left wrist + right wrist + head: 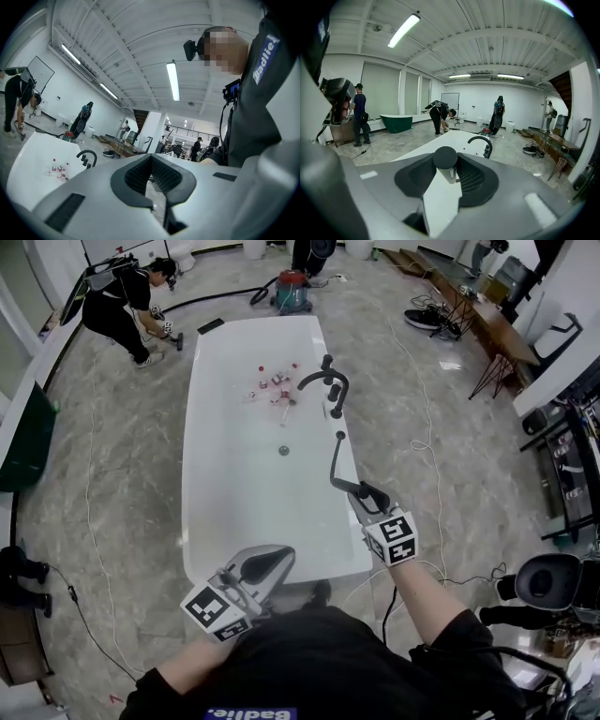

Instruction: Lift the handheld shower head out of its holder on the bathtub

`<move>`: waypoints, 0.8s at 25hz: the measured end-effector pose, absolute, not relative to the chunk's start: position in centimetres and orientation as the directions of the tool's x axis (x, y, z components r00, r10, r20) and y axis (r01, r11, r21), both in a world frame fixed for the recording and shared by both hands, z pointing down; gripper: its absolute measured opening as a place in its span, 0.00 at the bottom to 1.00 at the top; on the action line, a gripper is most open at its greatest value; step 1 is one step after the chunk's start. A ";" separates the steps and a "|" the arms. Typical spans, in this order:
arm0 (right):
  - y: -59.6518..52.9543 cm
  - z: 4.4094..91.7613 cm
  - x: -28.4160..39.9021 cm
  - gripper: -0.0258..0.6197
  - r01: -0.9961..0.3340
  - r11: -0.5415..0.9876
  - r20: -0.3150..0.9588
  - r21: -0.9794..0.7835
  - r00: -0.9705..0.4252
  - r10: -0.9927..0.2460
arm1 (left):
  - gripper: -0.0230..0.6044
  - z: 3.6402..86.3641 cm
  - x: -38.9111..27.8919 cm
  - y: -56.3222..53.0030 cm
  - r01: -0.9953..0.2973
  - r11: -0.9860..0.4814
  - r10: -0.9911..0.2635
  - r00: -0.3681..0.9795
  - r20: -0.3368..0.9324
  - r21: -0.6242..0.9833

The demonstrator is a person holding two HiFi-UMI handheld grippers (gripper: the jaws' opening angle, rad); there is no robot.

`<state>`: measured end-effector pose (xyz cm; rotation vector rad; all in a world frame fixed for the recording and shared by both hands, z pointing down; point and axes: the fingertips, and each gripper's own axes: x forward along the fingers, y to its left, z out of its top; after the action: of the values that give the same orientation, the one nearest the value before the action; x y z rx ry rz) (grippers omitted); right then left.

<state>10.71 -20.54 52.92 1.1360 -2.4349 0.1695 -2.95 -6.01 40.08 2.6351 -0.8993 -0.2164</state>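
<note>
A slim black handheld shower head (336, 457) stands clear above the right rim of the white bathtub (211, 427), and my right gripper (361, 491) is shut on its lower end. In the right gripper view its round black end (445, 158) sits between the dark pads. The black arched faucet (323, 381) and its rim fittings (335, 409) stand farther along the same rim; the faucet (482, 142) also shows ahead in the right gripper view. My left gripper (267, 563) hovers at the tub's near end, shut with nothing in it. Its jaws (151, 161) point level across the room.
Several small bottles (274, 385) lie in the tub near the drain (284, 451). A red vacuum (292, 289) and a bent-over person (122, 306) are beyond the tub. A dark green tub (23, 442) stands left. Cables (427, 427) trail over the floor on the right.
</note>
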 end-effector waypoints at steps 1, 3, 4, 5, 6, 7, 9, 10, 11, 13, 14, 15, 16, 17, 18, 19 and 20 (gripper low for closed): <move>-19.8 52.6 10.5 0.24 -0.749 0.659 0.440 0.072 -0.569 -0.695 | 0.04 40.0 -2.9 -5.9 -0.561 -0.740 -0.613 0.789 -0.031 0.370; -18.5 51.9 10.1 0.24 -0.742 0.668 0.434 0.064 -0.581 -0.688 | 0.04 39.9 -2.9 -5.7 -0.557 -0.744 -0.608 0.793 -0.030 0.369; -17.9 51.6 9.9 0.24 -0.739 0.671 0.432 0.060 -0.587 -0.685 | 0.04 39.9 -2.9 -5.6 -0.555 -0.746 -0.606 0.795 -0.029 0.368; -17.2 51.3 9.7 0.24 -0.734 0.676 0.429 0.057 -0.594 -0.681 | 0.04 39.9 -2.8 -5.6 -0.553 -0.747 -0.604 0.797 -0.028 0.368; -16.5 51.0 9.5 0.24 -0.730 0.682 0.427 0.055 -0.600 -0.676 | 0.04 39.9 -2.8 -5.5 -0.552 -0.748 -0.602 0.798 -0.027 0.368; -15.9 50.8 9.3 0.24 -0.724 0.688 0.425 0.053 -0.607 -0.672 | 0.04 39.8 -2.8 -5.4 -0.551 -0.750 -0.600 0.799 -0.027 0.367; -14.6 50.2 9.0 0.24 -0.714 0.699 0.423 0.045 -0.620 -0.661 | 0.04 39.8 -2.7 -5.2 -0.546 -0.754 -0.595 0.803 -0.027 0.366; -14.0 49.9 8.9 0.24 -0.710 0.704 0.422 0.037 -0.627 -0.655 | 0.04 39.7 -2.7 -5.1 -0.543 -0.756 -0.592 0.806 -0.027 0.365; -13.4 49.6 8.8 0.24 -0.706 0.708 0.421 0.029 -0.634 -0.649 | 0.04 39.6 -2.7 -5.1 -0.540 -0.759 -0.588 0.808 -0.026 0.363; -12.5 49.1 8.6 0.24 -0.698 0.715 0.418 0.020 -0.644 -0.640 | 0.04 39.6 -2.7 -5.0 -0.536 -0.764 -0.581 0.813 -0.022 0.359; -12.0 48.9 8.5 0.24 -0.696 0.718 0.416 0.017 -0.648 -0.638 | 0.04 39.6 -2.7 -4.9 -0.536 -0.765 -0.579 0.815 -0.020 0.358; -11.5 48.6 8.4 0.24 -0.694 0.720 0.414 0.015 -0.651 -0.636 | 0.04 39.6 -2.6 -4.8 -0.535 -0.766 -0.578 0.816 -0.018 0.357; -10.9 48.4 8.4 0.24 -0.694 0.720 0.411 0.013 -0.653 -0.636 | 0.04 39.7 -2.6 -4.7 -0.535 -0.766 -0.578 0.816 -0.017 0.356; -10.4 48.1 8.5 0.24 -0.696 0.718 0.408 0.011 -0.652 -0.639 | 0.04 39.8 -2.5 -4.5 -0.535 -0.766 -0.577 0.817 -0.016 0.356; -9.9 47.8 8.5 0.24 -0.700 0.714 0.405 0.011 -0.650 -0.643 | 0.04 39.8 -2.4 -4.3 -0.534 -0.767 -0.575 0.818 -0.014 0.356; -9.5 47.5 8.5 0.24 -0.706 0.708 0.401 0.008 -0.647 -0.649 | 0.04 39.8 -2.3 -4.2 -0.532 -0.769 -0.573 0.819 -0.012 0.355; -9.2 47.1 8.5 0.24 -0.712 0.702 0.396 0.004 -0.644 -0.655 | 0.04 39.8 -2.3 -4.2 -0.531 -0.770 -0.571 0.821 -0.011 0.353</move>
<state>8.46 -9.19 47.12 1.0646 -2.5427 0.2144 -2.28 -4.15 39.81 2.6683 -0.8333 -0.1670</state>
